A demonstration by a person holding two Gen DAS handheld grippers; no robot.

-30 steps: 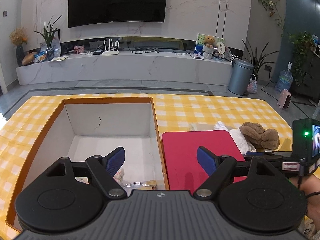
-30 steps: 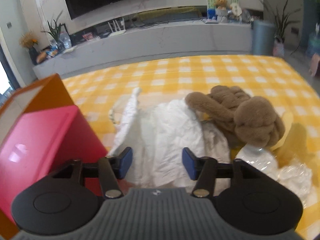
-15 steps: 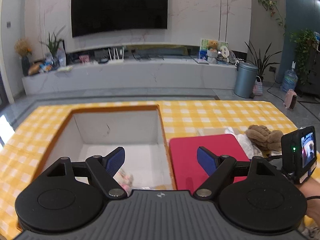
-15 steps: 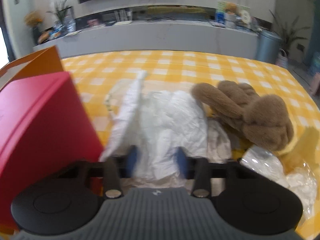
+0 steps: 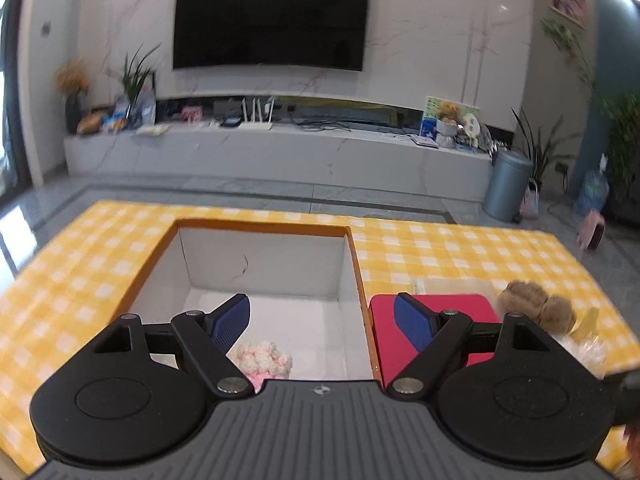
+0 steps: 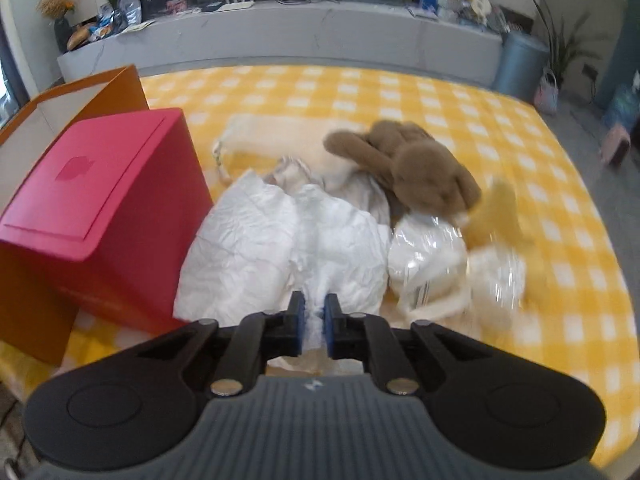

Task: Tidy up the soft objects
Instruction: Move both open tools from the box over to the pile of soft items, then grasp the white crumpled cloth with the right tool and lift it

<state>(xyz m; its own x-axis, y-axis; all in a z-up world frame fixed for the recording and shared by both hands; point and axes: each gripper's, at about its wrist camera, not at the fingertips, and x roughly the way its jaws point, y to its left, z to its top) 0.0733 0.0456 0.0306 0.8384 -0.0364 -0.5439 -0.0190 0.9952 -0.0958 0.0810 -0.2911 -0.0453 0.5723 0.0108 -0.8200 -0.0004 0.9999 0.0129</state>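
Note:
My right gripper (image 6: 313,326) is shut on the near edge of a crumpled white cloth (image 6: 280,248) lying on the yellow checked tablecloth (image 6: 400,92). A brown plush toy (image 6: 416,168) lies just behind the cloth, with clear plastic bags (image 6: 436,260) to its right. My left gripper (image 5: 322,320) is open and empty above the open orange box (image 5: 264,228), which holds a pink fluffy item (image 5: 262,356). The plush also shows in the left wrist view (image 5: 536,304).
A red box (image 6: 100,196) stands between the orange box (image 6: 96,88) and the cloth pile; it also shows in the left wrist view (image 5: 472,304). A yellow item (image 6: 496,216) lies right of the plush. The table's far edge faces a TV wall.
My right gripper has closed on the white cloth. My left gripper has risen and drawn back, staying open; the pink item now shows in the box.

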